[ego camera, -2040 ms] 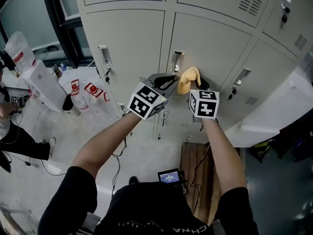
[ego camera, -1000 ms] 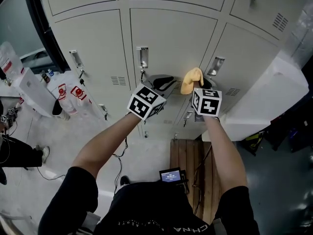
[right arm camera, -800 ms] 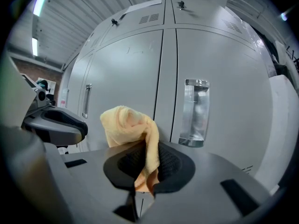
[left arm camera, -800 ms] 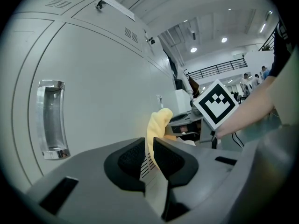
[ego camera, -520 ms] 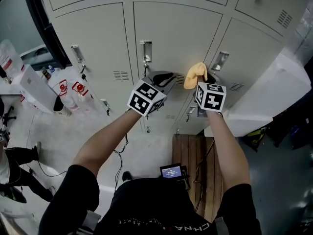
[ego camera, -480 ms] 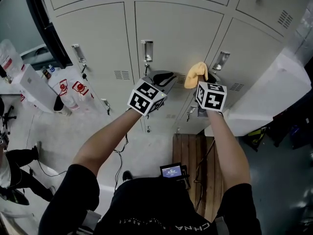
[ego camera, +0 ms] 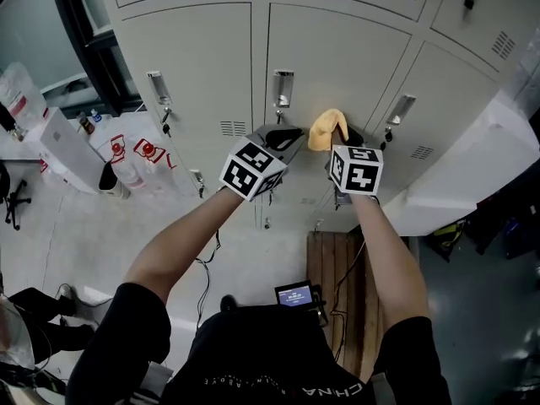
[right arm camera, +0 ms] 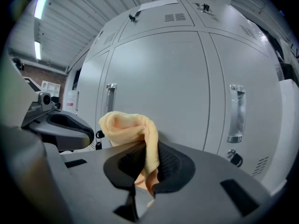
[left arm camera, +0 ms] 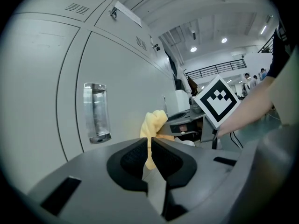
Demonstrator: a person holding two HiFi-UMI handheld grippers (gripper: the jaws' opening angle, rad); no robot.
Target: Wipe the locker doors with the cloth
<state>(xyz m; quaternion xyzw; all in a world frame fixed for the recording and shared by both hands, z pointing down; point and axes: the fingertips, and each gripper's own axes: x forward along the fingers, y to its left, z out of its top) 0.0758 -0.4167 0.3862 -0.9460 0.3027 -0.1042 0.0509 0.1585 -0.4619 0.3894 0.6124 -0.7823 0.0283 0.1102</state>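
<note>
A yellow-orange cloth [ego camera: 325, 128] [right arm camera: 135, 129] [left arm camera: 154, 125] is pinched in my right gripper [ego camera: 339, 136] [right arm camera: 145, 164], bunched above the jaws and held a short way in front of a pale grey locker door [ego camera: 337, 66] [right arm camera: 159, 78]. My left gripper [ego camera: 283, 136] [left arm camera: 148, 157] hovers just left of it with its jaws shut on nothing, pointing at the same door near its metal handle [ego camera: 283, 89] [left arm camera: 96, 118]. In the right gripper view two handles [right arm camera: 110, 99] [right arm camera: 236, 113] flank the door.
More locker doors [ego camera: 194, 66] stretch left and right, each with a handle and a key. A white box-like unit [ego camera: 456, 184] stands at the right. Plastic bottles [ego camera: 139, 160] and a white container [ego camera: 63, 146] sit on the floor at left. A wooden pallet [ego camera: 342, 285] lies below.
The view has shifted so the lockers sit further right in frame. Both grippers keep their pose side by side, the right one still holding the cloth near the door.
</note>
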